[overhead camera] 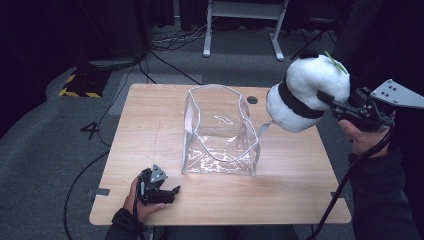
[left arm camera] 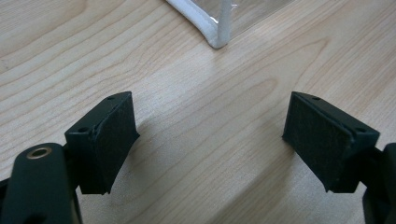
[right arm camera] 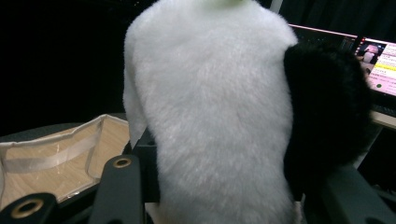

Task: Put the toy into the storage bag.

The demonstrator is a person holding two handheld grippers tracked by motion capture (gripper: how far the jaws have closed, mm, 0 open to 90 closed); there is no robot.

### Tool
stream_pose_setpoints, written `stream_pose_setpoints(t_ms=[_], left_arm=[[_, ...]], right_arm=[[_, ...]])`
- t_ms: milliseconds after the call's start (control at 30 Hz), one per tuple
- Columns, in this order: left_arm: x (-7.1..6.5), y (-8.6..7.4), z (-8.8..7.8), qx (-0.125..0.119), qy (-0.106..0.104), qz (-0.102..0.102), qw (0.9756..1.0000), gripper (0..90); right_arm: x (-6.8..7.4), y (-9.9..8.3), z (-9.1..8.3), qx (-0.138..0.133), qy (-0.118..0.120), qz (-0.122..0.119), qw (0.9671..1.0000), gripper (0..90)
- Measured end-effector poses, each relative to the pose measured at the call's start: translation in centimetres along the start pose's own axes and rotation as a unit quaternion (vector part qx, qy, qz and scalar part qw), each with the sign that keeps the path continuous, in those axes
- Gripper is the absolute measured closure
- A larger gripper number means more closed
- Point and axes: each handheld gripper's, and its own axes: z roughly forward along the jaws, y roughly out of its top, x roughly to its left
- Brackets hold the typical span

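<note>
Left gripper (overhead camera: 170,192) rested near tabletop's front-left corner, jaws apart, right gripper (overhead camera: 327,100) clamped plush panda (overhead camera: 305,97) above right edge, clear bag (overhead camera: 220,132) mid-table.

Black jaws, grey plate, dark sleeves (overhead camera: 382,192)

Fluffy plush panda (overhead camera: 305,95), glossy clear plastic bag (overhead camera: 222,132), matt wooden table (overhead camera: 295,175).

One plush panda (overhead camera: 306,95), one clear plastic bag (overhead camera: 220,132) and one wooden table (overhead camera: 295,195); two handheld grippers, the left gripper (overhead camera: 170,192) and the right gripper (overhead camera: 327,100); one desk frame (overhead camera: 245,25) stands behind.
</note>
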Motion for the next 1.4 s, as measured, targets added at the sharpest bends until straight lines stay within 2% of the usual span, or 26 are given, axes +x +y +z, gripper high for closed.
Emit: stream_pose_setpoints(t_ms=[200,600,1000,1400], left_arm=[[0.0,0.0,0.0,0.0,0.0,0.0,1.0,17.3],[0.0,0.0,0.0,0.0,0.0,0.0,1.0,17.3],[0.0,0.0,0.0,0.0,0.0,0.0,1.0,17.3],[0.0,0.0,0.0,0.0,0.0,0.001,1.0,17.3]], right_arm=[[0.3,1.2,0.0,-0.014,0.007,0.0,0.9999,49.4],[2.1,3.1,1.1,-0.028,0.028,-0.013,0.9992,49.4],[4.4,4.3,2.5,-0.036,0.057,-0.021,0.9975,49.3],[7.5,5.4,3.8,-0.039,0.085,-0.035,0.995,49.2]])
